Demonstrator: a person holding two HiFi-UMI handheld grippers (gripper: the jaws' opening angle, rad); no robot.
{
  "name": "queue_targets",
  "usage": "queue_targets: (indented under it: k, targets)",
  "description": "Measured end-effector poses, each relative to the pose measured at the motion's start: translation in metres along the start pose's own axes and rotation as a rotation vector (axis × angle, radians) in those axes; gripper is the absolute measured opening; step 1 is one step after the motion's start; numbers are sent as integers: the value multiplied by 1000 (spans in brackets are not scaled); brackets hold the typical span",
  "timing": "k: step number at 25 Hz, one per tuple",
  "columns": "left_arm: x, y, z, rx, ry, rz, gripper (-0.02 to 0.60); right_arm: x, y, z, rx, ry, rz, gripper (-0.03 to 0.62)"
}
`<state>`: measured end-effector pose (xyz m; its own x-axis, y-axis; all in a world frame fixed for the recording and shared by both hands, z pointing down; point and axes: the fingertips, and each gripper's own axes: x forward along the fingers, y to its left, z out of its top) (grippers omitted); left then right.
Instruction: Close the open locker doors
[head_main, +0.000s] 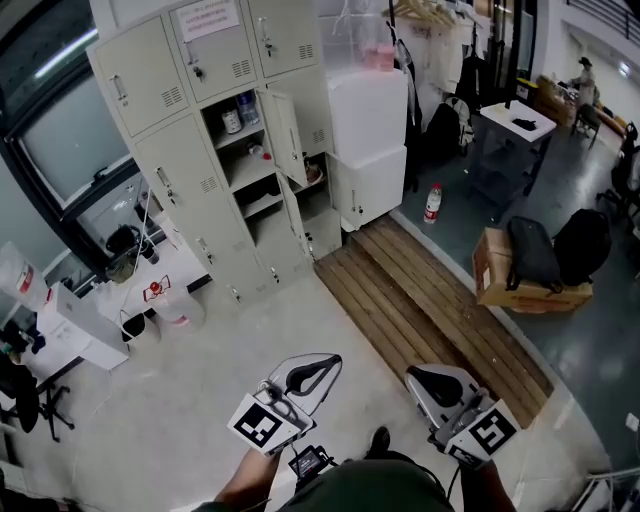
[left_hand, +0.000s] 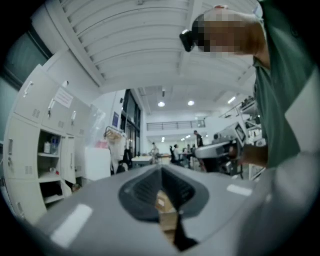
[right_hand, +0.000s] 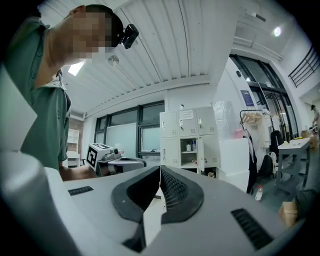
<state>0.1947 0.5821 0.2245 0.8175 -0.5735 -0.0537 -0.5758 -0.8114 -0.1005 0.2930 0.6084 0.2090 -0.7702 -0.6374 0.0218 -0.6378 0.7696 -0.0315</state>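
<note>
The bank of cream lockers (head_main: 175, 120) stands against the far wall, well apart from the person, ahead and off to the left in the head view. One tall door (head_main: 285, 135) in its middle column hangs open. It is upright, hinged on the right of its compartment, and swung out into the room so the shelves and a few bottles show. Whether a lower door is also ajar I cannot tell from here.

Bare floor lies between the person and the lockers. Both tools are held low and level in front of the body. The left gripper (head_main: 332, 360) is on the side nearer the lockers, and the right gripper (head_main: 414, 378) is further out toward the wooden planking. The right gripper view has the open door (right_hand: 201, 155) almost straight ahead past its tips.

Both pairs of jaws are together with nothing between them — fine for a push. I'd say the door's free edge has to be swept back toward the bank, and the left tool looks better placed to do it.
</note>
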Motion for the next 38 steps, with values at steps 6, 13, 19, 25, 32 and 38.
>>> queue_targets:
  k: [6, 13, 19, 25, 32, 38]
  targets:
    - [12, 40, 5, -19, 14, 99, 2, 39, -42, 16, -13, 39, 70, 6]
    - [45, 50, -14, 9, 29, 173, 2, 47, -85, 13, -64, -35, 164, 6]
    - [46, 73, -10, 36, 43, 194, 2, 69, -98, 5, -26, 14, 184, 6]
    - [36, 131, -11, 5, 28, 244, 2, 130, -109, 14, -5, 58, 197, 6]
    - [17, 191, -22, 3, 27, 173, 2, 196, -103, 13, -1, 18, 142, 6]
    - [13, 258, -12, 25, -30, 144, 2, 263, -114, 37, -27, 41, 94, 6]
